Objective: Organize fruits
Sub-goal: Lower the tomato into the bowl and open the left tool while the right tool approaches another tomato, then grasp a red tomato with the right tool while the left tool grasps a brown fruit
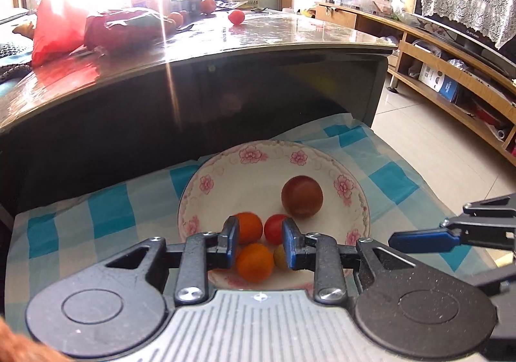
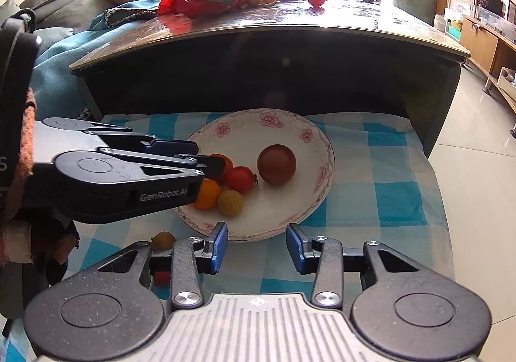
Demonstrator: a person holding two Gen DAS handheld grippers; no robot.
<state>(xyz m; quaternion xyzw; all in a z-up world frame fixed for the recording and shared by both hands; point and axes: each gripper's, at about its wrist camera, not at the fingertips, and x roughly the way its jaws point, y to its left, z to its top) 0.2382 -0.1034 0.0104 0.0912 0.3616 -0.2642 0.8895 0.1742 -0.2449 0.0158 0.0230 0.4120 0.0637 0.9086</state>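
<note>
Evidently the left gripper [image 1: 260, 241] is hovering over the near side of the white porcelain plate with pink flowers [image 1: 225, 168], its blue-padded jaws standing a little apart with nothing pressed between them; a small orange tomato [image 1: 254, 262] is showing through the gap, apparently lying on the plate below rather than being held. Beside it are sitting another orange tomato [image 1: 250, 226], a red cherry tomato [image 1: 275, 228], a dull yellow round fruit [image 2: 230, 203] and, apart toward the far rim, a large dark red-brown plum-like fruit [image 1: 302, 196].

The right gripper [image 2: 257, 246] is waiting at the plate's near edge over the blue-and-white checked cloth [image 2: 387, 194], jaws parted and empty. One more small yellowish fruit [image 2: 163, 241] is lying on the cloth just left of it, off the plate.

Judging by this, the step is settling fruit onto the plate. Lifting the left gripper straight up would avoid nudging the cluster, since round fruit rolls easily; the stray one wants a gentle, centred pinch.
</note>
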